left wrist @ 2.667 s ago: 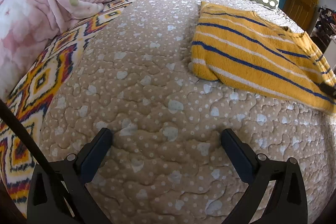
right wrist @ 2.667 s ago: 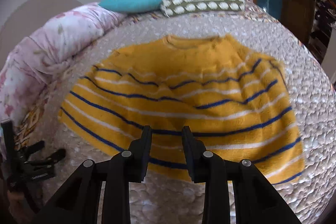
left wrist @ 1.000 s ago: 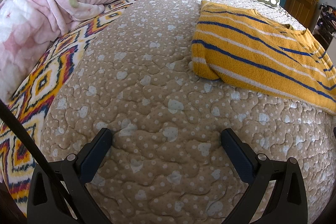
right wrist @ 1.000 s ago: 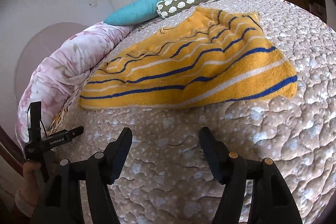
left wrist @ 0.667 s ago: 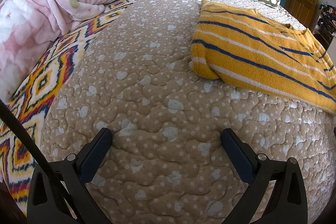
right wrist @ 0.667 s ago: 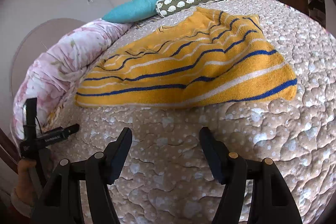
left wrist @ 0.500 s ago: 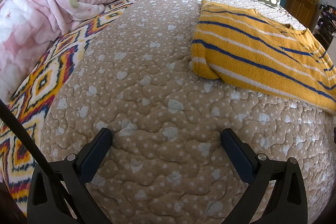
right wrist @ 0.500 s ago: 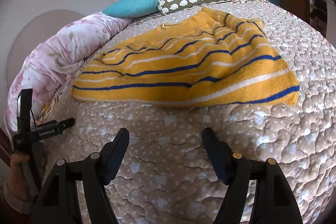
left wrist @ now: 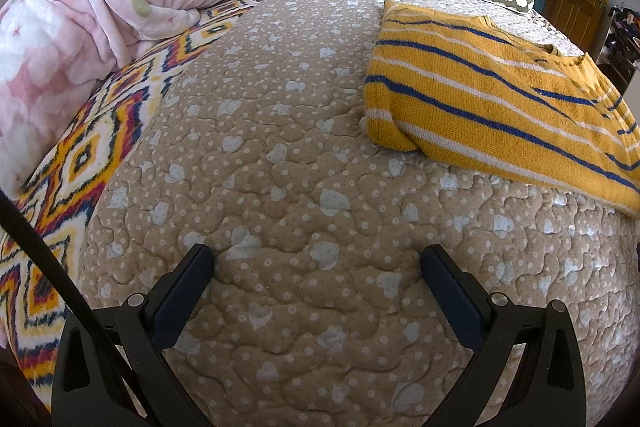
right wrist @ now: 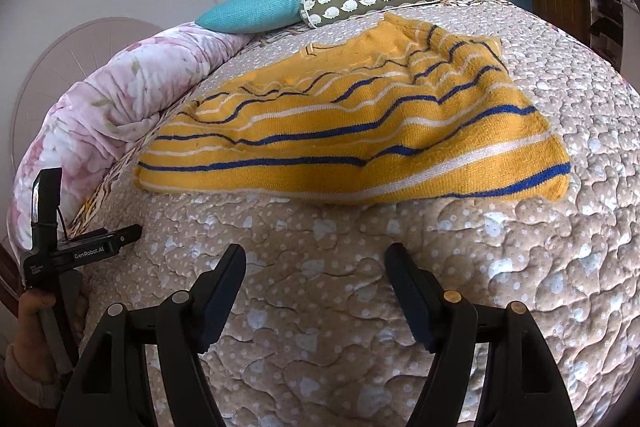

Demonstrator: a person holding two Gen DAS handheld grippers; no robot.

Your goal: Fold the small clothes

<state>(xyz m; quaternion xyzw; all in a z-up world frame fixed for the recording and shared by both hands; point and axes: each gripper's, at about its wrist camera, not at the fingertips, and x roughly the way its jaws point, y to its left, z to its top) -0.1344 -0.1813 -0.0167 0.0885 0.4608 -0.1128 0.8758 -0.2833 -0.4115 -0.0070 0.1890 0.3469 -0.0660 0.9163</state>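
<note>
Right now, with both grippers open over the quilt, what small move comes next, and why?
Probably ease the right gripper forward to the near hem of the yellow knitted sweater with blue stripes: it lies spread out just ahead, and nothing sits between the open jaws.

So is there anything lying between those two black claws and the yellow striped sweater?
Nothing visible. Only bare quilted bedspread separates the right gripper from the sweater, and likewise the left gripper. Both sets of jaws stand open and empty. The pillows and pink duvet sit off to the sides.
</note>
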